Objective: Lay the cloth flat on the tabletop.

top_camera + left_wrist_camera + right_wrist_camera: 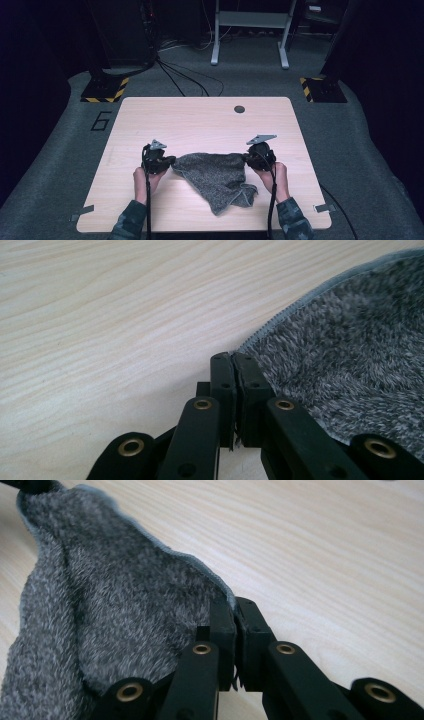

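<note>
1. Left gripper (170, 161) and right gripper (246, 158): each clamped on a corner of the grey towel (216, 176).
2. Stretched between them, rest trailing on the table (200, 120).
3. Step, likely: spreading; next, keeping tension, laying flat.

A grey fuzzy cloth (218, 176) hangs stretched between the left gripper (170, 162) and the right gripper (246, 158), each clamped on an upper corner. Below the fingertips the cloth sags to a point on the pale wooden table (200, 116), nearer the right gripper's side.
</note>
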